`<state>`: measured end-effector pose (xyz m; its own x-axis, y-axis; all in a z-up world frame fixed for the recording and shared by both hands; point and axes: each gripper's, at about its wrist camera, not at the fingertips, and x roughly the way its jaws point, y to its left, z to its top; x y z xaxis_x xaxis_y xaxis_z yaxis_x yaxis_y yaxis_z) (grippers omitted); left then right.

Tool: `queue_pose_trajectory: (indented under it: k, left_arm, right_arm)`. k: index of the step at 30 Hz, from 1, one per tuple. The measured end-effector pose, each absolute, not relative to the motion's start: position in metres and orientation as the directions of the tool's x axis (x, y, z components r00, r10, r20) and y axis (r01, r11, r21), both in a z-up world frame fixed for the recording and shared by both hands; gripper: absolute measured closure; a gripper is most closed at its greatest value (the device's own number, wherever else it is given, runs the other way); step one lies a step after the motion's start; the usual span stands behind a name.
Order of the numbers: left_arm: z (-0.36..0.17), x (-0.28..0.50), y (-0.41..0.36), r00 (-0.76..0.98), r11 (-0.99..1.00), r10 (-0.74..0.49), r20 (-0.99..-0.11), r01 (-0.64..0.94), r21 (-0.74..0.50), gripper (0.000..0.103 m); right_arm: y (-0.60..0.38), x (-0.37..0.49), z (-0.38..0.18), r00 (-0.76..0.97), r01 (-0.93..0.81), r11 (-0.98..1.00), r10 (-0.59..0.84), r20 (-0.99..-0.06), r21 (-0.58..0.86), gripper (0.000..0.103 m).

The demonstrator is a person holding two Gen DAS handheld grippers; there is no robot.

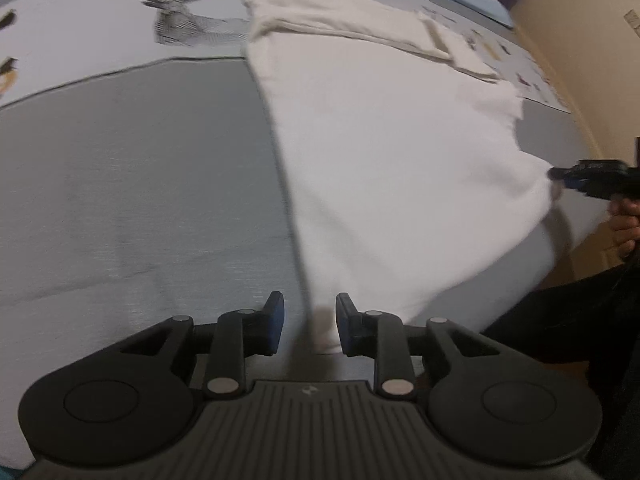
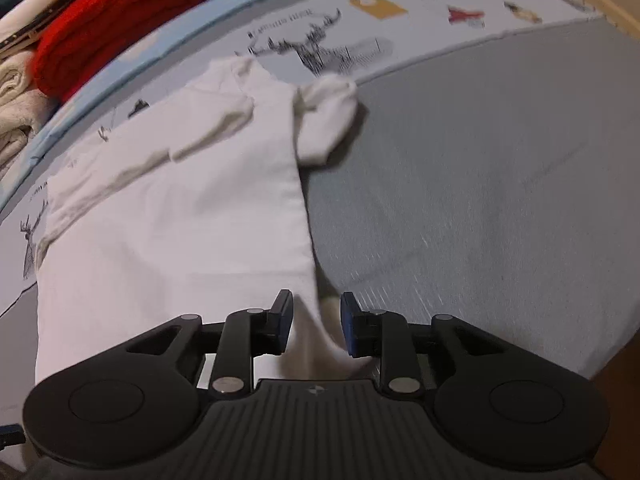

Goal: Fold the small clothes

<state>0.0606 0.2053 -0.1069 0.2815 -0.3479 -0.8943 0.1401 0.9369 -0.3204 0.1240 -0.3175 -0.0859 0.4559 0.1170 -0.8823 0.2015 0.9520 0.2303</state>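
Observation:
A white small shirt (image 1: 392, 152) lies spread on the grey bed cover (image 1: 140, 200), one side folded over near the collar. My left gripper (image 1: 310, 322) has its jaws apart, with the shirt's lower left corner lying between them. My right gripper (image 2: 316, 326) also has its jaws apart, with the shirt's (image 2: 180, 216) lower right corner between them. The right gripper also shows in the left wrist view (image 1: 560, 176) at the shirt's edge. One sleeve (image 2: 328, 120) sticks out to the right.
A red folded garment (image 2: 116, 20) and pale folded clothes (image 2: 16, 104) lie stacked at the far left. A printed sheet with a deer drawing (image 1: 184, 20) covers the far part of the bed. The bed edge (image 2: 608, 364) is at the right.

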Motion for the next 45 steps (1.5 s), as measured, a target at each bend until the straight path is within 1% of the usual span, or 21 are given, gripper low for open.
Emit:
queue_pose_trajectory:
  k: [2,4,10,11,12,13,15,17,19,20,21,22,24,25,27,29,30,31,33,38,45]
  left_arm:
    - [-0.109,0.063,0.197,0.264,0.929,-0.366,-0.893,0.167,-0.331,0.069]
    - [-0.111,0.062,0.19,0.24,0.929,-0.356,-0.903,0.199,-0.313,0.068]
    - [-0.128,0.058,0.169,0.161,0.937,-0.249,-0.955,0.289,-0.195,0.07]
    - [-0.13,0.058,0.166,0.165,0.937,-0.232,-0.959,0.304,-0.174,0.086]
    - [-0.13,0.057,0.164,0.171,0.936,-0.222,-0.96,0.315,-0.16,0.097]
    - [-0.128,0.056,0.164,0.181,0.933,-0.227,-0.957,0.322,-0.161,0.098]
    - [-0.117,0.055,0.169,0.217,0.927,-0.271,-0.938,0.323,-0.193,0.1]
    - [-0.092,0.048,0.187,0.291,0.911,-0.369,-0.883,0.301,-0.282,0.1]
    - [-0.069,0.042,0.209,0.371,0.88,-0.469,-0.801,0.277,-0.387,0.1]
    - [-0.066,0.041,0.216,0.396,0.882,-0.469,-0.79,0.257,-0.395,0.1]
    - [-0.07,0.043,0.221,0.398,0.902,-0.43,-0.81,0.218,-0.372,0.1]
    - [-0.082,0.049,0.223,0.365,0.929,-0.368,-0.855,0.17,-0.327,0.1]
    - [-0.103,0.054,0.214,0.285,0.957,-0.272,-0.919,0.181,-0.227,0.1]
    - [-0.109,0.057,0.206,0.266,0.953,-0.264,-0.927,0.218,-0.209,0.099]
    - [-0.111,0.06,0.2,0.262,0.946,-0.293,-0.92,0.221,-0.238,0.093]
    - [-0.11,0.064,0.198,0.276,0.942,-0.317,-0.907,0.204,-0.267,0.069]
    - [-0.109,0.064,0.197,0.287,0.94,-0.323,-0.902,0.203,-0.272,0.065]
    - [-0.11,0.067,0.197,0.292,0.939,-0.331,-0.897,0.199,-0.282,0.061]
    - [-0.11,0.067,0.196,0.292,0.938,-0.339,-0.894,0.18,-0.296,0.061]
    - [-0.12,0.083,0.212,0.267,0.944,-0.328,-0.906,0.143,-0.299,0.061]
    - [-0.137,0.083,0.203,0.21,0.954,-0.282,-0.936,0.16,-0.252,0.063]
  right_arm:
    - [-0.322,0.125,-0.092,0.419,0.191,0.952,0.139,-0.897,0.237,0.075]
    - [-0.318,0.123,-0.096,0.383,0.142,0.959,0.174,-0.907,0.244,0.073]
    - [-0.292,0.107,-0.106,0.322,-0.099,0.987,0.15,-0.935,0.124,0.072]
    - [-0.29,0.103,-0.107,0.314,-0.134,0.984,0.152,-0.937,0.114,0.073]
    - [-0.288,0.099,-0.105,0.313,-0.164,0.981,0.153,-0.937,0.105,0.076]
    - [-0.285,0.095,-0.103,0.323,-0.198,0.976,0.15,-0.934,0.088,0.096]
    - [-0.287,0.09,-0.096,0.357,-0.225,0.971,0.161,-0.92,0.083,0.1]
    - [-0.305,0.088,-0.073,0.416,-0.17,0.962,0.268,-0.869,0.215,0.1]
    - [-0.338,0.081,-0.046,0.535,-0.094,0.873,0.45,-0.715,0.479,0.1]
    - [-0.354,0.077,-0.034,0.601,-0.091,0.808,0.51,-0.616,0.581,0.101]
    - [-0.365,0.075,-0.027,0.658,-0.084,0.764,0.524,-0.541,0.639,0.102]
    - [-0.371,0.077,-0.028,0.686,-0.05,0.756,0.501,-0.527,0.653,0.102]
    - [-0.371,0.092,-0.045,0.654,0.081,0.818,0.388,-0.649,0.57,0.1]
    - [-0.365,0.101,-0.057,0.604,0.141,0.862,0.314,-0.732,0.486,0.098]
    - [-0.353,0.113,-0.076,0.511,0.177,0.916,0.227,-0.829,0.36,0.098]
    - [-0.346,0.12,-0.081,0.489,0.16,0.932,0.21,-0.847,0.324,0.098]
    - [-0.344,0.122,-0.081,0.495,0.141,0.937,0.214,-0.842,0.321,0.092]
    - [-0.341,0.123,-0.079,0.496,0.127,0.937,0.225,-0.839,0.326,0.078]
    - [-0.34,0.124,-0.082,0.471,0.107,0.929,0.267,-0.841,0.355,0.061]
    - [-0.321,0.114,-0.097,0.35,-0.005,0.936,0.332,-0.876,0.353,0.06]
    - [-0.287,0.098,-0.118,0.231,-0.187,0.961,0.242,-0.942,0.202,0.061]
